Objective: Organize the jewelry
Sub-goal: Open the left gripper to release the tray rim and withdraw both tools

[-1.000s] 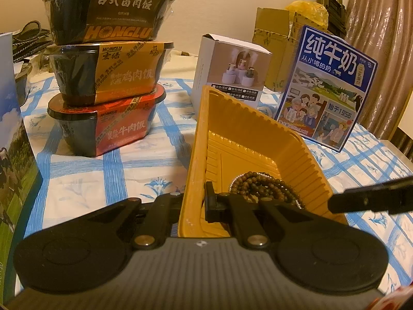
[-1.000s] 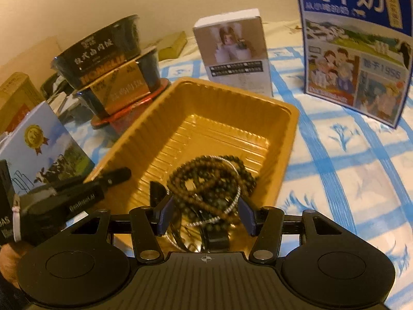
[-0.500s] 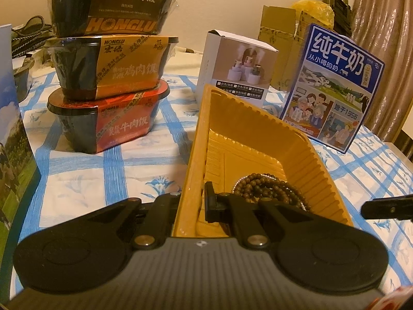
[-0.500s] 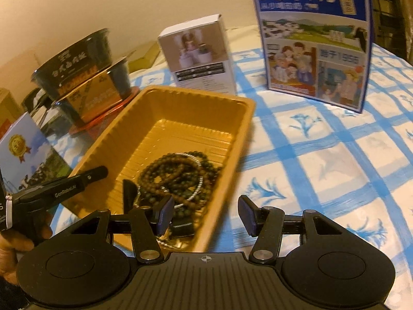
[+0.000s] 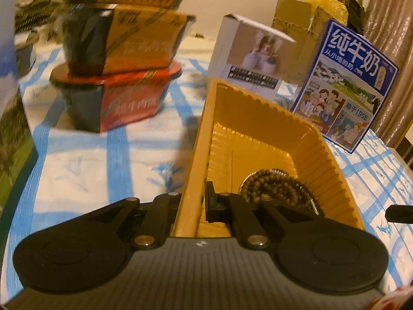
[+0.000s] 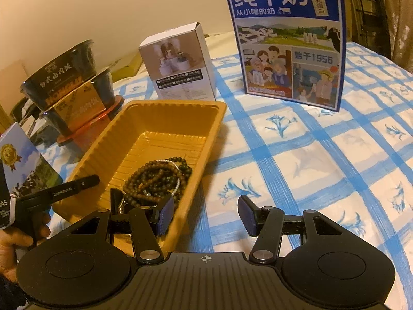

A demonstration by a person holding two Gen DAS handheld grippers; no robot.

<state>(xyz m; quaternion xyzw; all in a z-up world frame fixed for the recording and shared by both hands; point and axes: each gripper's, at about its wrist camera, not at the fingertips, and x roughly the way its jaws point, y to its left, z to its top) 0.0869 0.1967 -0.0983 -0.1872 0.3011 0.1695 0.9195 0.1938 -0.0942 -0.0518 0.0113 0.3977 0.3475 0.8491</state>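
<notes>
Beads (image 6: 157, 178): brown strands with one silver strand, heaped in the near end of the yellow tray (image 6: 180, 111), on the blue-checked cloth (image 6: 309, 155).

Left gripper (image 5: 192, 201): my jaws have just been opening a little, yet they sit on the tray's near left wall, one finger outside, one inside. Nearly closed, pinching that wall as far as I can judge.

Right gripper (image 6: 204, 214): jaws wide, holding nothing. My left pad (image 6: 165, 214) hangs over the tray's right rim beside the beads; the other is over bare cloth.

Risks: the tray looks light, so lifting my left hand while it pinches could tip it and spill the beads. The right pad could catch the rim or snag a strand.

Room: open cloth to the right of the tray. Milk carton (image 6: 286, 41) and white box (image 6: 180, 64) stand behind the far end; stacked bowls (image 6: 69, 87) to the left.
</notes>
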